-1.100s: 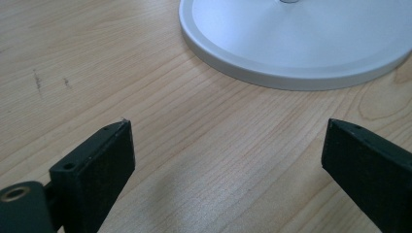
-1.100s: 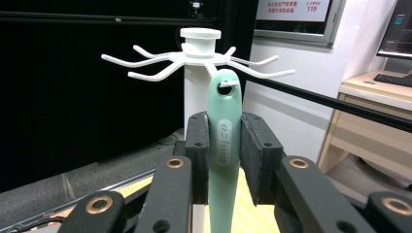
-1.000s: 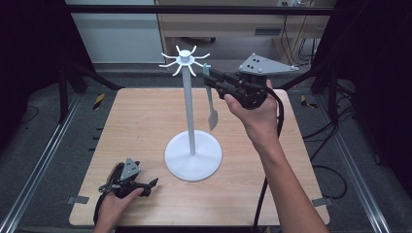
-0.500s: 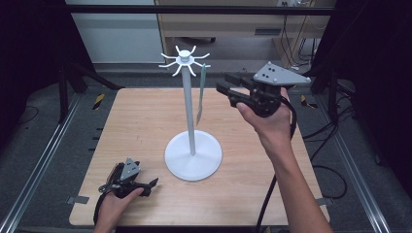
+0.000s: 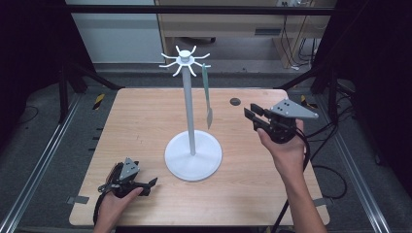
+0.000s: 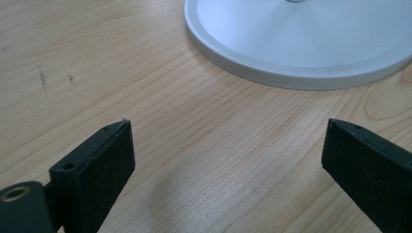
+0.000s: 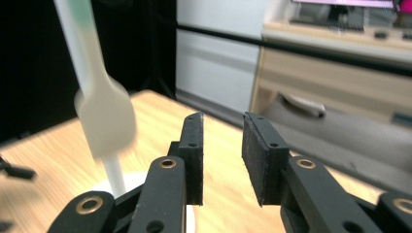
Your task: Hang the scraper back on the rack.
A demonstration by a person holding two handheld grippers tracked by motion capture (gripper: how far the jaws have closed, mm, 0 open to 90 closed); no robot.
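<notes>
A white stand with hooks at its top rises from a round base at the table's middle. A slim utensil with a greenish handle and pale head hangs from a right-hand hook. My right gripper is held in the air to the right of it, apart from it. Its jaws have just been closing and stand a little apart with nothing between them; the blurred utensil swings at the left. My left gripper rests on the table front left, wide open, facing the base.
The wooden table has a small dark round hole at the back right. Black frame bars and metal rails run along both sides. A cabinet and cables stand behind the table.
My right gripper has drawn away from the top of the stand, moving right and down. The utensil stays hanging on its hook. The left gripper has not moved.
</notes>
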